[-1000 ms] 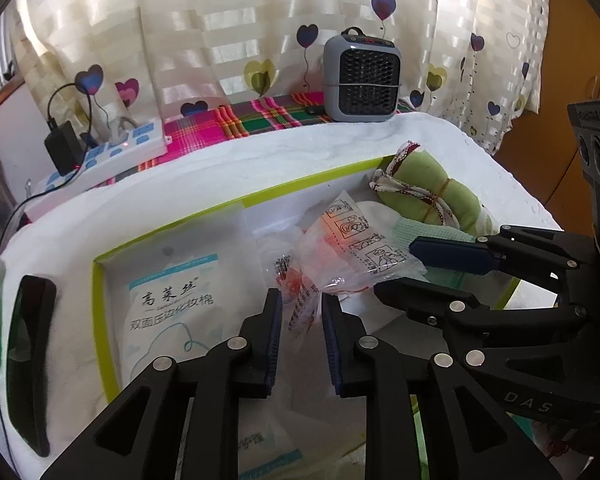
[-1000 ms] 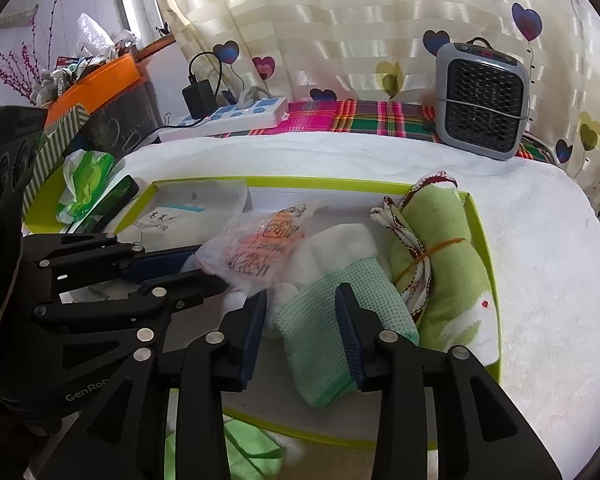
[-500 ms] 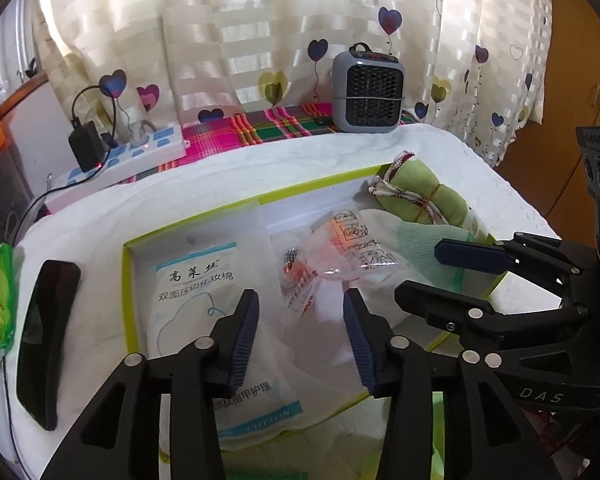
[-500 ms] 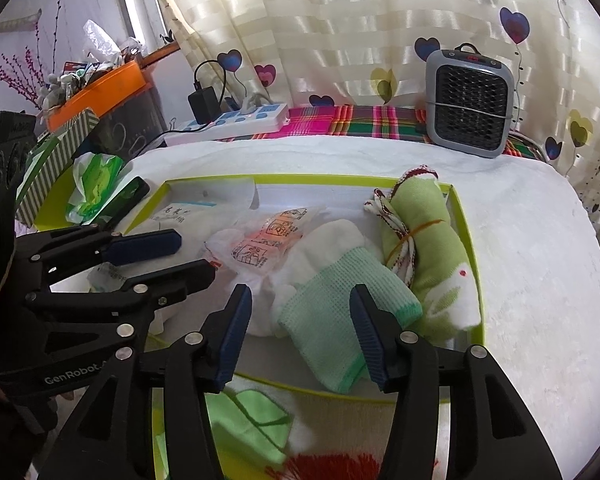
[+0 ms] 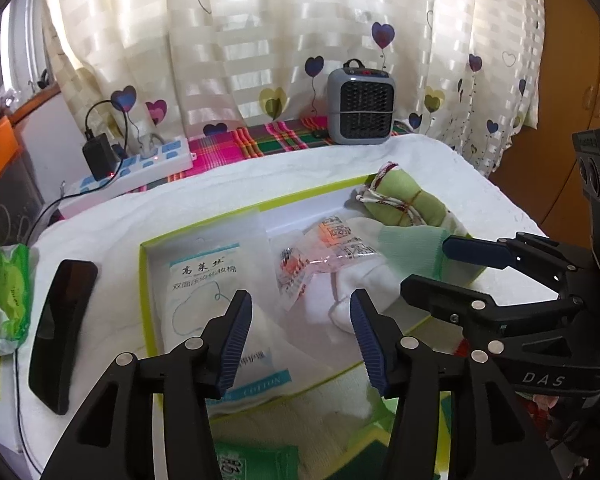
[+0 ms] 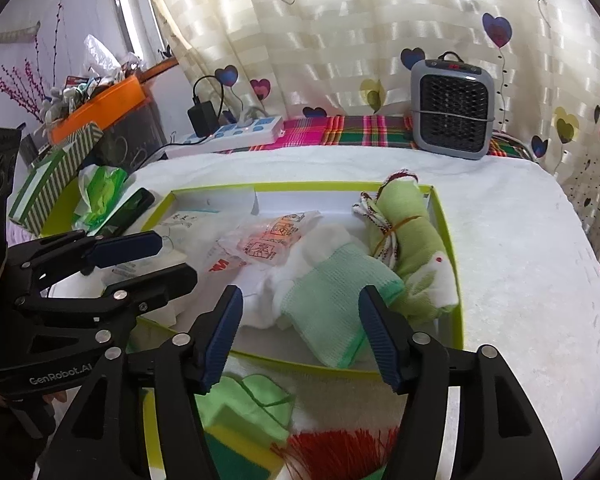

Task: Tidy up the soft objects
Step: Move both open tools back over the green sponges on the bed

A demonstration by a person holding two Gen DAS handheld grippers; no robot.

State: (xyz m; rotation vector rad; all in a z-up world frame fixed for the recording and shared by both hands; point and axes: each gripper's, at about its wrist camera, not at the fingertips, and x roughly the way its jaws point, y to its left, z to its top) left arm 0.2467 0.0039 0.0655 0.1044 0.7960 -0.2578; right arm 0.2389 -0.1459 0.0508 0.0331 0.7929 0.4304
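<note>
A green-rimmed white tray [image 5: 146,300] [image 6: 446,224] lies on a white towel. In it are a cotton-pad packet [image 5: 204,280], a clear bag with orange print [image 5: 320,252] [image 6: 272,236], a white and mint sock [image 6: 332,300] [image 5: 408,248], and a tied green cloth roll [image 5: 404,200] [image 6: 408,224]. My left gripper [image 5: 300,336] is open and empty above the tray's near edge. My right gripper [image 6: 300,332] is open and empty, just short of the mint sock.
A grey fan heater [image 5: 360,108] [image 6: 452,108] and a power strip [image 5: 136,172] stand at the back. A black phone [image 5: 64,328] and a green tissue pack [image 5: 10,292] lie left of the tray. Green cloths [image 6: 248,408] and red fringe [image 6: 340,448] lie near me.
Both grippers opened wide and pulled back toward me from the tray. The left one let go of the clear bag, which now lies in the tray.
</note>
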